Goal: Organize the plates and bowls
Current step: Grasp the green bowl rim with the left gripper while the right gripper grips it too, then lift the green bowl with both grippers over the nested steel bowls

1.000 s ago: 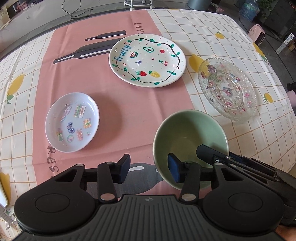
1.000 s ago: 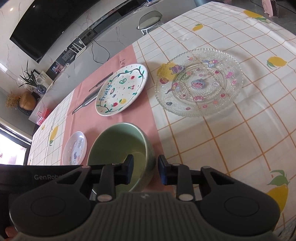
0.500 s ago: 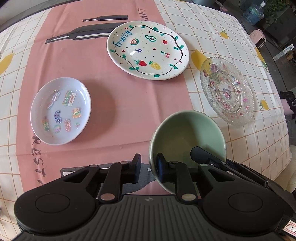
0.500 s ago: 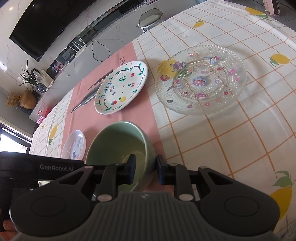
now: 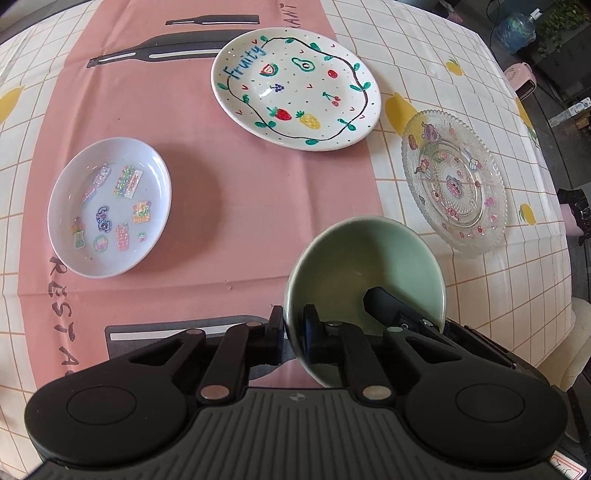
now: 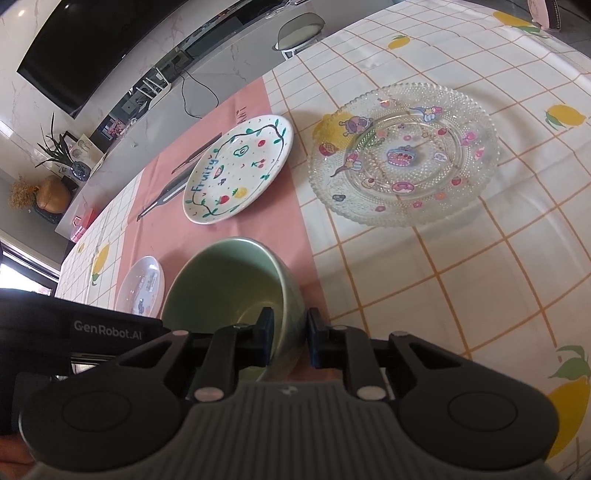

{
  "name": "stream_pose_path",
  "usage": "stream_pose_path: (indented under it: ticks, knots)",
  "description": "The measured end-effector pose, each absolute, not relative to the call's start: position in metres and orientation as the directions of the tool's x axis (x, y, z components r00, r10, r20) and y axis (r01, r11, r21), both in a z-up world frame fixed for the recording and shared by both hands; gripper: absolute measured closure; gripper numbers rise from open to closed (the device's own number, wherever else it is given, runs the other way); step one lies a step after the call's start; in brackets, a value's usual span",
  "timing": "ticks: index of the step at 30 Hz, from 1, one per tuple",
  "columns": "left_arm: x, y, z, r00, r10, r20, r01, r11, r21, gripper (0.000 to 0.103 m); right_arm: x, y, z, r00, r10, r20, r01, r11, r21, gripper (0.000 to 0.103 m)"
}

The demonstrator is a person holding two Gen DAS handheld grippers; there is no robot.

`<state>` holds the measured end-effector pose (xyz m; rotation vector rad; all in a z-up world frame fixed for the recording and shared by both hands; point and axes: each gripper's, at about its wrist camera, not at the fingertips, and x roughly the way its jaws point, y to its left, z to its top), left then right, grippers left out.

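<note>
A pale green bowl [image 5: 373, 266] is held tilted above the table. My left gripper [image 5: 293, 325] is shut on its near left rim. My right gripper [image 6: 290, 338] is shut on its right wall, one finger inside and one outside; the bowl [image 6: 229, 280] shows in the right wrist view too. A white "Fruity" plate [image 5: 295, 88] lies at the back on the pink runner. A small lilac sticker dish [image 5: 110, 206] lies to the left. A clear glass plate [image 5: 454, 181] lies to the right.
The table has a checked lemon cloth [image 5: 517, 280] with a pink runner [image 5: 229, 184] down the middle. Its right edge is close to the glass plate. A stool [image 6: 299, 33] and a counter stand beyond the far edge.
My left gripper has closed from open onto the bowl's rim. The bowl has lifted and tilted a little. The right gripper has kept its hold on the bowl.
</note>
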<state>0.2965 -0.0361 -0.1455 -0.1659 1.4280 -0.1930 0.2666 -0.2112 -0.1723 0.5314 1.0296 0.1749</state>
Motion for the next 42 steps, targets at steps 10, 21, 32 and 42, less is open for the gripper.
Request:
stream_pose_path:
  ticks: [10,21,32,42]
  knots:
    - [0.296,-0.042,-0.151,0.131,-0.223,-0.966,0.012,0.975,-0.224,0.081,0.267,-0.212,-0.173,0.516,0.381,-0.767,0.101,0.862,0.496,0.088]
    - [0.293,-0.032,-0.137,0.140,-0.276,-0.951,-0.006,0.960,-0.279,0.091,0.262,-0.211,-0.162,0.550,0.353,-0.757,0.080,0.880,0.468,0.088]
    - [0.273,-0.025,-0.103,0.223,-0.252,-0.942,-0.018,0.965,-0.263,0.092,0.252,-0.203,-0.139,0.571,0.391,-0.722,0.016,0.874,0.486,0.088]
    - [0.250,-0.024,-0.055,0.316,-0.224,-0.922,0.061,0.974,-0.216,0.092,0.234,-0.201,-0.100,0.619,0.431,-0.656,-0.034,0.850,0.526,0.088]
